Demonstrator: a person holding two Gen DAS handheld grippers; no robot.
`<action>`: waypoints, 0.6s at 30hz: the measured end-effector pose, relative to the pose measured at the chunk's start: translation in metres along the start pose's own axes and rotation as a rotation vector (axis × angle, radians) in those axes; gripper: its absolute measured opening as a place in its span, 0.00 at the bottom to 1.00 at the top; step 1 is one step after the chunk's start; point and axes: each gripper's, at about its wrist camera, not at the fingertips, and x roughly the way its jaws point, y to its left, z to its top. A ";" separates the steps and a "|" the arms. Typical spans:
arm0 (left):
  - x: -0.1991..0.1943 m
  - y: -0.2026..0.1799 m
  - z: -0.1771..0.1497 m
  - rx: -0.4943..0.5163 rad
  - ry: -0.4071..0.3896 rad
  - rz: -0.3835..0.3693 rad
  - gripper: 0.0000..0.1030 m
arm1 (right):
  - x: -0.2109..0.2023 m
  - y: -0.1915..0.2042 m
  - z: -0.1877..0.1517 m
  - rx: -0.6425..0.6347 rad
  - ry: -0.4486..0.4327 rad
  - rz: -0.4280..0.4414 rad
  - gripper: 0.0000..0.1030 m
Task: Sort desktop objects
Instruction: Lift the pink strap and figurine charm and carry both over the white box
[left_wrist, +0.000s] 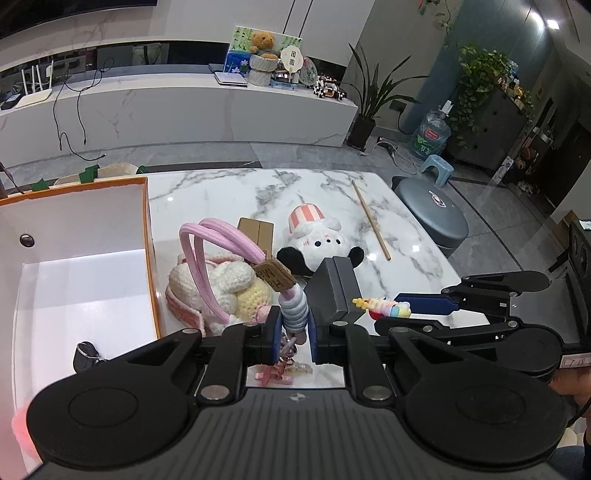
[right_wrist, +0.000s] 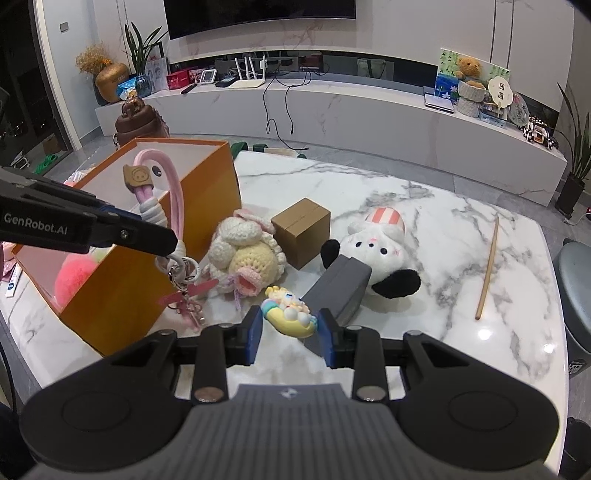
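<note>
Left wrist view: our left gripper (left_wrist: 291, 328) has its jaws pinched on the pink lanyard (left_wrist: 293, 312) at its ringed grey-white wrap, the pink loop rising over the crochet doll (left_wrist: 221, 291) and the charms dangling below the jaws. The orange box (left_wrist: 147, 236) sits at left on the marble counter (left_wrist: 229, 192), white inside, with a small dark item (left_wrist: 85, 356) on its floor. Ahead lie the cardboard box (left_wrist: 256, 230), the panda plush (left_wrist: 317, 243), a grey case (left_wrist: 336, 291) and a wooden stick (left_wrist: 371, 219). Our right gripper (left_wrist: 402, 312) comes in from the right, jaws closed on the pastel toy (left_wrist: 384, 308). Right wrist view: our right gripper (right_wrist: 290, 325) pinches the pastel toy (right_wrist: 290, 312) just above the counter (right_wrist: 424, 184), close to the grey case (right_wrist: 338, 286). The left gripper (right_wrist: 168, 245) holds the pink lanyard (right_wrist: 173, 192) up beside the orange box (right_wrist: 207, 192), above the counter. A pink pom-pom (right_wrist: 74, 277) lies in the box. Crochet doll (right_wrist: 243, 254), cardboard box (right_wrist: 301, 230), panda plush (right_wrist: 376, 243) and stick (right_wrist: 487, 269) rest on the counter.
</note>
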 end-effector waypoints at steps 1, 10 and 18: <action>-0.001 0.000 0.001 0.000 -0.002 0.000 0.16 | -0.001 0.000 0.001 0.001 -0.005 -0.001 0.33; -0.042 -0.001 0.021 -0.008 -0.121 -0.005 0.16 | -0.021 0.015 0.024 -0.005 -0.103 0.022 0.33; -0.084 0.009 0.030 -0.021 -0.219 0.008 0.16 | -0.026 0.046 0.045 -0.046 -0.166 0.063 0.33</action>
